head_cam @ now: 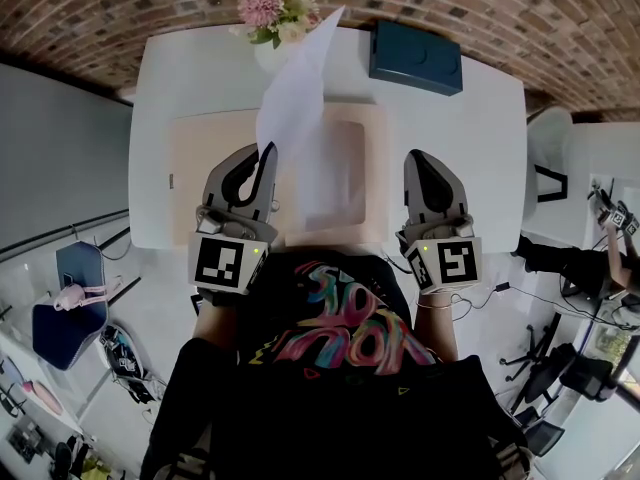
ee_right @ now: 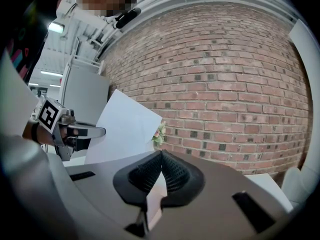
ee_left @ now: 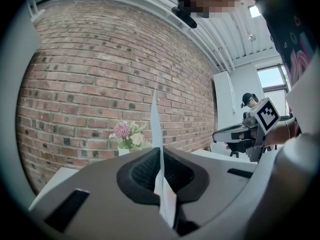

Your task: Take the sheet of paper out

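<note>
A white sheet of paper (head_cam: 295,88) stands up over the table, and my left gripper (head_cam: 267,156) is shut on its lower edge. In the left gripper view the sheet (ee_left: 156,129) shows edge-on, pinched between the black pads. Under it lies a flat beige folder (head_cam: 352,128) on the white table (head_cam: 470,148). My right gripper (head_cam: 413,160) hovers at the folder's right edge, shut with nothing between its pads. From the right gripper view (ee_right: 161,153) I see the lifted sheet (ee_right: 125,129) and the left gripper (ee_right: 95,131) off to the left.
A vase of pink and white flowers (head_cam: 275,8) stands at the table's far edge, right behind the sheet. A dark blue box (head_cam: 415,56) sits at the far right. A white chair (head_cam: 548,153) is beside the table on the right. A brick wall (ee_left: 100,74) lies beyond.
</note>
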